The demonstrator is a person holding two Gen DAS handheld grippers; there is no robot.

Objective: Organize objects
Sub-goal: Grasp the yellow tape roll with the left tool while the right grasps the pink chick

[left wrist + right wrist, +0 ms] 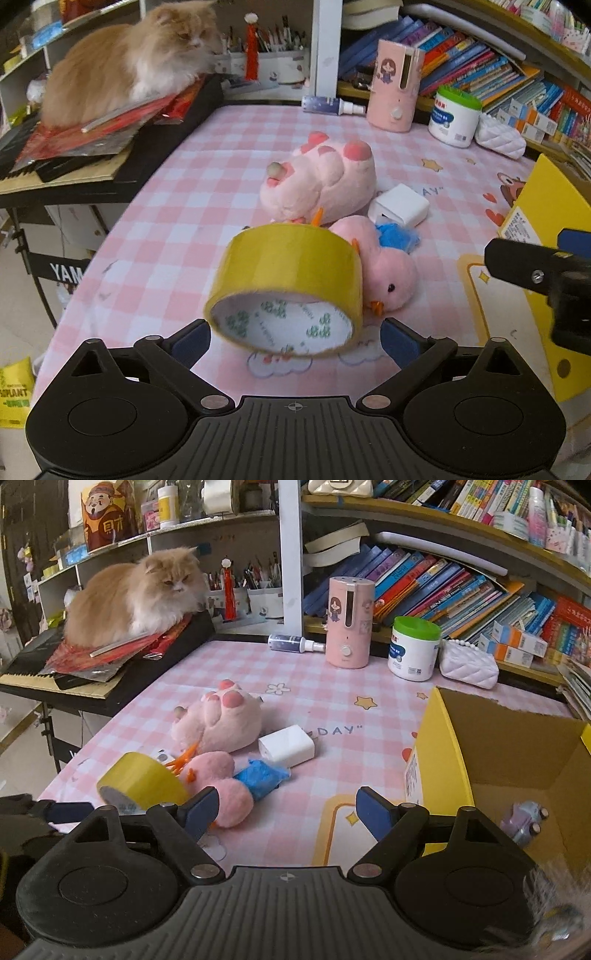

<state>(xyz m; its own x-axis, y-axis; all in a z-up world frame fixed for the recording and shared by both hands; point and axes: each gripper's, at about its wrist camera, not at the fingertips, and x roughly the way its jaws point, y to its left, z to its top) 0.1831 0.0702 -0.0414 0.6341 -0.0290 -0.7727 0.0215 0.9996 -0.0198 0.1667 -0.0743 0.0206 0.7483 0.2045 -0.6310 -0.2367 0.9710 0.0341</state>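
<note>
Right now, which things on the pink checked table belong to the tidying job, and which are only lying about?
For the job: yellow tape roll, pink plush duck, pink paw-shaped plush, white charger block, yellow cardboard box.

Lying about: pink cylindrical humidifier, green-lidded white tub, white quilted pouch, orange cat.
</note>
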